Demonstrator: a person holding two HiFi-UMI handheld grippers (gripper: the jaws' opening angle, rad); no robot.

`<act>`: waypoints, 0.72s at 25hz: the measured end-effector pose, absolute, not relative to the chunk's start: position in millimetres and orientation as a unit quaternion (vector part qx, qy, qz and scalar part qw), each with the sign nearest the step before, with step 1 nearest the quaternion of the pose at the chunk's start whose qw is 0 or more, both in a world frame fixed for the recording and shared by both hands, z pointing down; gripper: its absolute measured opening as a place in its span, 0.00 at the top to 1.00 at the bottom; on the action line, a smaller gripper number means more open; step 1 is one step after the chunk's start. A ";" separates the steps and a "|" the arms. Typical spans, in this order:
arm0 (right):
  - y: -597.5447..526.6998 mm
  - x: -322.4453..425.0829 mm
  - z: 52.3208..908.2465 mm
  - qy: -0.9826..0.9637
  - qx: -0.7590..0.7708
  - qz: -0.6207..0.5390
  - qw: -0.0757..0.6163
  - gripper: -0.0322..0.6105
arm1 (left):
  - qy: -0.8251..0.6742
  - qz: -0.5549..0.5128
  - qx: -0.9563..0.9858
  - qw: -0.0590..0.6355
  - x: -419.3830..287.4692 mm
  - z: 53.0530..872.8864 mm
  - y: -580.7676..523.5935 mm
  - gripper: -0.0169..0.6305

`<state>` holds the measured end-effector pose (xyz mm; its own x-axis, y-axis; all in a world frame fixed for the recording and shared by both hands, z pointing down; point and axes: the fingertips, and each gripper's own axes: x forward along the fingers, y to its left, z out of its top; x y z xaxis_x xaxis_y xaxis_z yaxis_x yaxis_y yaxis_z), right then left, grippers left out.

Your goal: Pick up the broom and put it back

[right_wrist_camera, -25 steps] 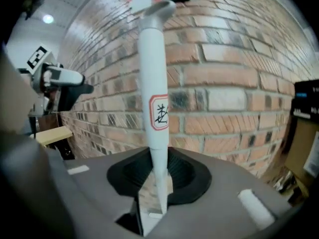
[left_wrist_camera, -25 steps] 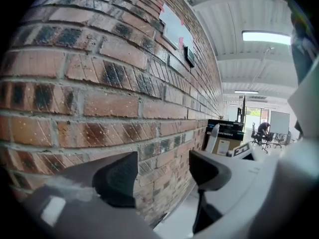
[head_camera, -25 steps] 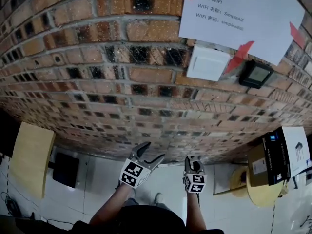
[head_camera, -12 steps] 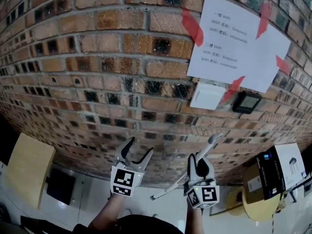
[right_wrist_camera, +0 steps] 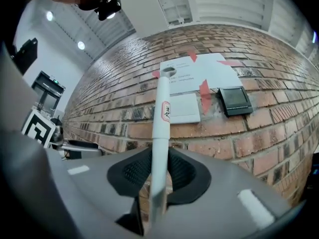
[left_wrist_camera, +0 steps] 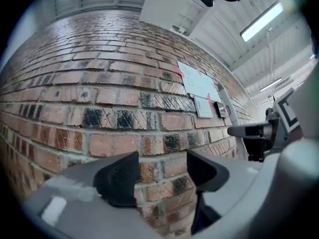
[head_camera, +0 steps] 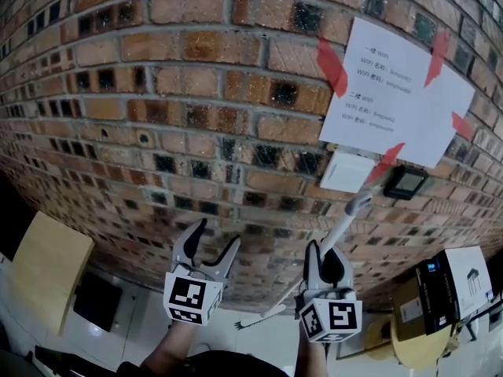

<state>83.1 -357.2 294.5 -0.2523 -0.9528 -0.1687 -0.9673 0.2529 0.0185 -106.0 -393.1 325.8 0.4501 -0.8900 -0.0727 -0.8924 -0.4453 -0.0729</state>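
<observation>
Broom (right_wrist_camera: pixel 160 148) is being clamped by its handle between the tight jaws of the right gripper (right_wrist_camera: pixel 159 171), so the pickup is looking done. Beside it the left gripper (left_wrist_camera: pixel 162 176) is carrying nothing; its jaws have just been closing but are standing apart. The handle is pointing up toward the brick wall (head_camera: pixel 196 93), and putting it back is remaining.
</observation>
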 end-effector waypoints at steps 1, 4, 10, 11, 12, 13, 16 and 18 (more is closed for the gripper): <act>-359.4 80.3 298.2 0.791 -0.607 0.056 0.059 0.81 | 0.527 0.013 -0.848 0.052 -108.7 324.7 -393.4 0.50; -366.2 69.0 315.7 0.795 -0.603 0.043 0.047 0.81 | 0.535 0.013 -0.843 0.052 -116.5 324.5 -394.8 0.50; -366.4 55.0 331.2 0.801 -0.597 0.029 0.033 0.81 | 0.546 0.016 -0.836 0.051 -127.0 324.3 -390.8 0.51; -366.0 55.2 331.3 0.801 -0.597 0.029 0.033 0.81 | 0.546 0.016 -0.836 0.051 -126.6 324.7 -390.3 0.51; -365.4 55.7 331.3 0.801 -0.597 0.028 0.033 0.81 | 0.544 0.016 -0.837 0.050 -125.5 325.7 -390.0 0.51; -364.5 55.7 331.0 0.802 -0.596 0.027 0.033 0.81 | 0.543 0.015 -0.838 0.048 -123.9 326.8 -389.8 0.51; -361.2 50.9 329.7 0.810 -0.584 0.026 0.035 0.81 | 0.536 0.014 -0.843 0.044 -119.4 329.3 -388.9 0.51; -359.2 47.7 330.4 0.813 -0.581 0.025 0.035 0.81 | 0.533 0.014 -0.845 0.043 -116.9 329.6 -388.2 0.51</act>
<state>47.7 -359.2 330.4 -0.3233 -0.9424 -0.0854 -0.9459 0.3245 -0.0001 -116.9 -388.2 329.6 0.4323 -0.8991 -0.0694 -0.9015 -0.4291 -0.0568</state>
